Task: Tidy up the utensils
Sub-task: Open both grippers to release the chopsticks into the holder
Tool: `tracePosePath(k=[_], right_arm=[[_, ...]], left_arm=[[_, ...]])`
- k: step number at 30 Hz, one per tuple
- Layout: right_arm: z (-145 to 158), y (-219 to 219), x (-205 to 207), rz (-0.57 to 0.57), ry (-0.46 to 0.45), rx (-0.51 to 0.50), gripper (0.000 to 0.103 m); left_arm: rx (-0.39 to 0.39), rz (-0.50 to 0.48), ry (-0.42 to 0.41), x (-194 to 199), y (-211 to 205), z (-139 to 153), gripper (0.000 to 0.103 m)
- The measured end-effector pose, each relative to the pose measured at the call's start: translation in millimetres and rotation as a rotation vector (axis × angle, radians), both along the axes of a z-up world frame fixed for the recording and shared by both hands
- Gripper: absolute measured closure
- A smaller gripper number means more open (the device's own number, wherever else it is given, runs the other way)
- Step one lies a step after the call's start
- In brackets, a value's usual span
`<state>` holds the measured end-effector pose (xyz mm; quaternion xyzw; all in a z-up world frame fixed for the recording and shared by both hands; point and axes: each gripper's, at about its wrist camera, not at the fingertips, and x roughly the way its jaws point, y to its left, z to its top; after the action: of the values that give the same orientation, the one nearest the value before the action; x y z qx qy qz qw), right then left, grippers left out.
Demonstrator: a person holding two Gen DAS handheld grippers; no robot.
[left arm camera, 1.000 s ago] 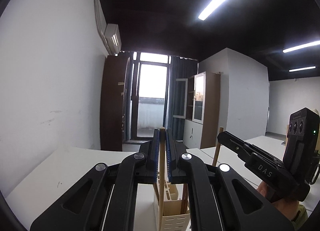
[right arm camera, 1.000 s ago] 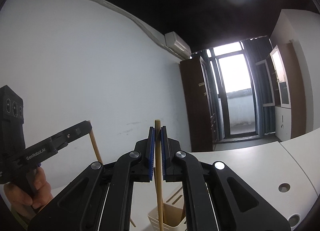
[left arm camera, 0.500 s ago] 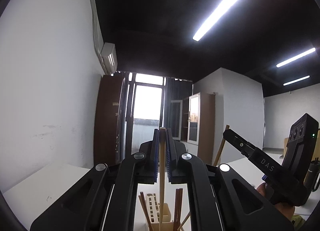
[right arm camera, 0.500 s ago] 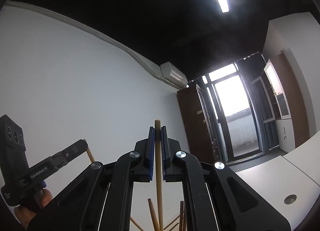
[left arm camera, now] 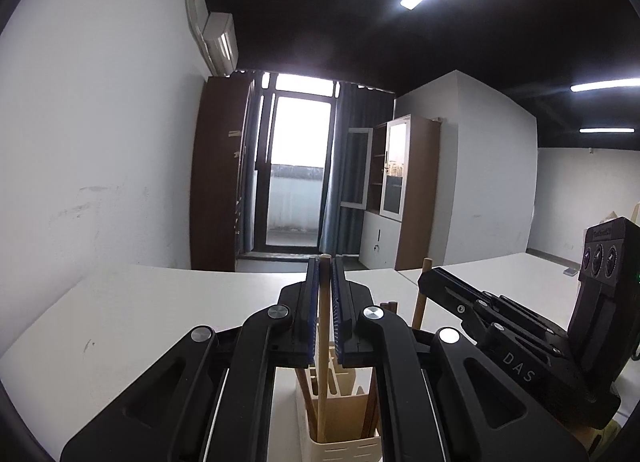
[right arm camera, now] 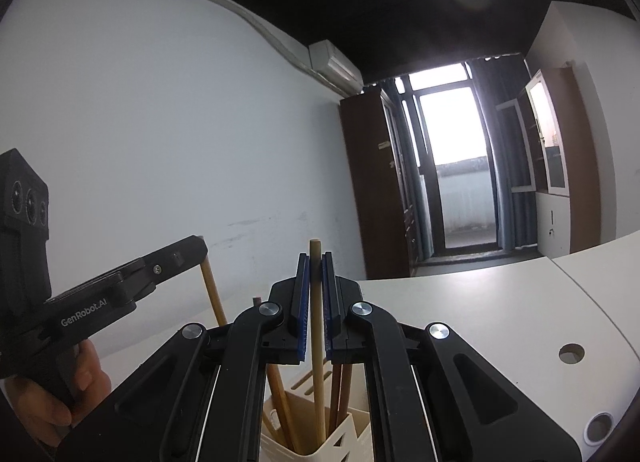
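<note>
While both grippers clamp one chopstick each, the sticks stand upright over the holder.

Left gripper: blue pads pressed together on a pale chopstick, its lower end down inside the cream holder on the white table. Right gripper: jaws closed on a second chopstick, lower end also in the holder, among darker sticks leaning there. Each gripper shows at the edge of the other's view; a hand grips the left one's handle.
</note>
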<state>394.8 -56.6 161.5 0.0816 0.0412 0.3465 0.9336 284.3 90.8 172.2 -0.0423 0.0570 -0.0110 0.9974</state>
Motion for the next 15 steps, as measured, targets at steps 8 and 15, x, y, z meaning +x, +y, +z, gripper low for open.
tracePosePath(k=[8, 15], right_arm=[[-6, 4, 3, -0.023, 0.05, -0.047, 0.096], [-6, 0, 5, -0.047, 0.08, -0.06, 0.091]], left_arm=[[-0.029, -0.012, 0.043, 6, 11, -5, 0.097], [-0.072, -0.013, 0.077, 6, 22, -5, 0.096]])
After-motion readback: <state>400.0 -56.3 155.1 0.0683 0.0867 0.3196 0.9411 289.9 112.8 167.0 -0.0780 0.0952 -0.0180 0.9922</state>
